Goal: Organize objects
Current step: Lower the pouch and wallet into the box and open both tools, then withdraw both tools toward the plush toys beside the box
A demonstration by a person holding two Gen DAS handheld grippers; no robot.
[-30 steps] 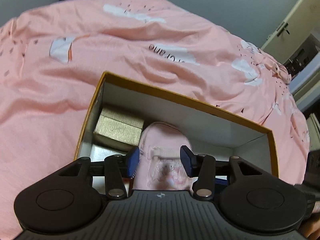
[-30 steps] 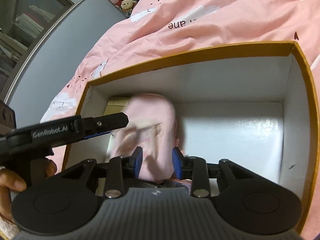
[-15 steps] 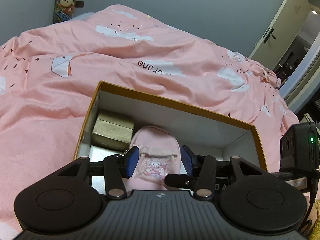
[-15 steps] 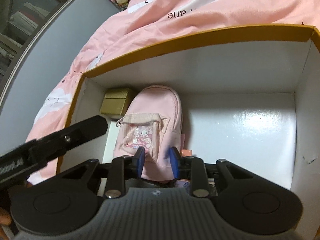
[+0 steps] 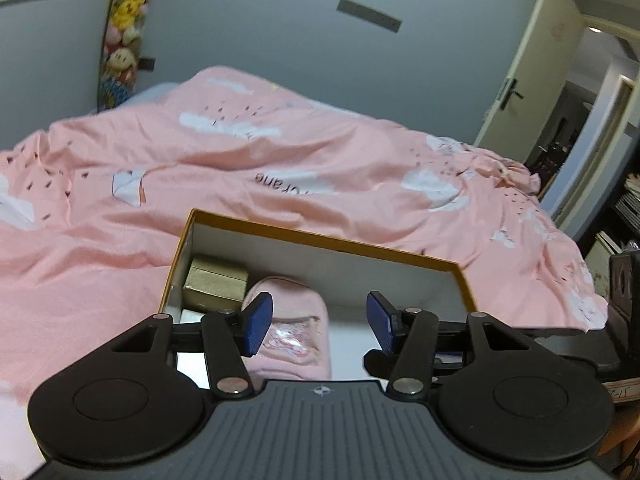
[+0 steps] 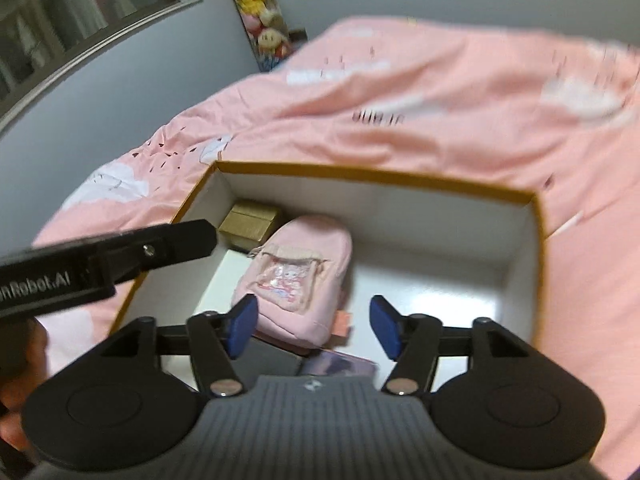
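Both my tongs are opening, with nothing pinched: the left tongs (image 5: 318,322) and the right tongs (image 6: 314,326) hover above the open box (image 6: 538,216), their blue pads clear of everything. Under them, at about 12 o'clock from my right tongs, the small pink backpack (image 6: 298,276) lies flat on the box's white floor. A gold gift box (image 6: 250,222) sits in the far corner at 11 o'clock, just beside the backpack. Some flat items lie near the front wall, too blurred to name. The box rests on a bed with a pink printed duvet (image 5: 280,160). Beyond it stand a grey wall, hanging plush toys (image 5: 122,40) at 10 o'clock, and an open door (image 5: 528,76) at 2 o'clock.
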